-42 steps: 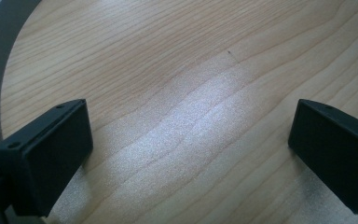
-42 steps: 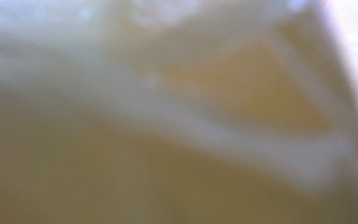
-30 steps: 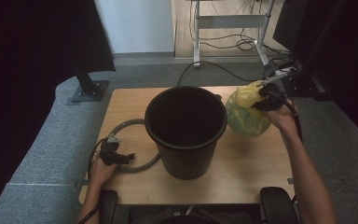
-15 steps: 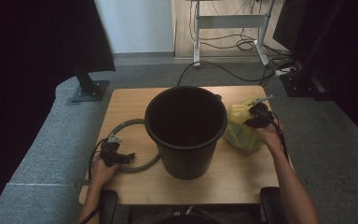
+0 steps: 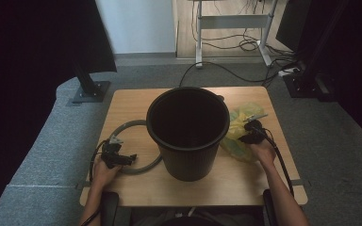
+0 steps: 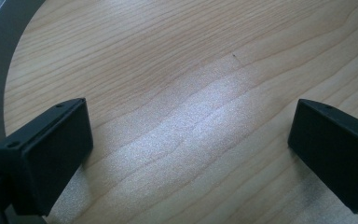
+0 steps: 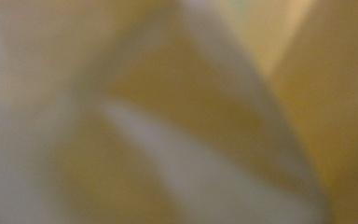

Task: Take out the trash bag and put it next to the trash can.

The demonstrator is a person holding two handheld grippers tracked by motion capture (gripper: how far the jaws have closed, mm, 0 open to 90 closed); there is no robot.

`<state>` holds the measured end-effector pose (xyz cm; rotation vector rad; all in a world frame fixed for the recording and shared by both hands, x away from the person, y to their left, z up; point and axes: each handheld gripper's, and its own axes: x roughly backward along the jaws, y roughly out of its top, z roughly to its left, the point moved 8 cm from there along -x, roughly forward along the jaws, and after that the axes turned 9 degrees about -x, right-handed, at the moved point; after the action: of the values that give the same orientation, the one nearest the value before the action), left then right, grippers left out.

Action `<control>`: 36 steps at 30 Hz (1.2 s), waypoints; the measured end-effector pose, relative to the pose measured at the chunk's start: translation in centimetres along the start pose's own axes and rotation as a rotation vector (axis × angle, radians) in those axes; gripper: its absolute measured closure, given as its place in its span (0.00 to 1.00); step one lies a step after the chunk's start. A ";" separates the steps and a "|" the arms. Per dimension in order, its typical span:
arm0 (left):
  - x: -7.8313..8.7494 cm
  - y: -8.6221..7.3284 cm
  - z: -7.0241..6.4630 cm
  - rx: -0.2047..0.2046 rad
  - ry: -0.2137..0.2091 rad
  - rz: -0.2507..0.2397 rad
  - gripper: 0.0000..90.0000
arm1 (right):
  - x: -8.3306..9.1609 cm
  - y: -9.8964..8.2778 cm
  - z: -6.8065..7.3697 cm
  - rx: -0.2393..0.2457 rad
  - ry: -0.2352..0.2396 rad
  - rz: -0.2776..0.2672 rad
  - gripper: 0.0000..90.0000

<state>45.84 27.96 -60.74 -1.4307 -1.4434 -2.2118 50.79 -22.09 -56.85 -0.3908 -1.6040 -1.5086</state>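
High view: black bucket (image 5: 188, 132) stands mid-table (image 5: 127, 101). Right gripper (image 5: 250, 133) sits low on the yellow-green plastic bag (image 5: 238, 129), which lies crumpled just right of the bucket. Its jaws have just been opening; whether they clamp the bag cannot be told. Left gripper (image 5: 122, 159) rests at the grey ring (image 5: 131, 126), left of the bucket.

Left gripper view: 2 black jaws spread wide, bare wood between, ring edge beside the left jaw.

Right gripper view: blurred yellow film against the lens.
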 end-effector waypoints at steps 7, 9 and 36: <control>0.0 0.0 0.0 0.006 0.005 0.002 0.00 | -2.0 -0.6 -0.6 -0.020 -0.044 -0.004 0.74; 0.0 0.0 0.0 0.006 0.005 0.001 0.00 | -2.5 -0.4 -1.0 -0.044 -0.046 -0.016 0.74; -0.1 0.1 0.0 0.007 0.006 0.000 0.00 | -8.1 6.2 -5.4 -0.147 -0.127 -0.073 0.74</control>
<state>45.91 27.90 -60.74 -1.4209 -1.4474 -2.2071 61.94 -23.10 -59.65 -0.5239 -1.6248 -1.6927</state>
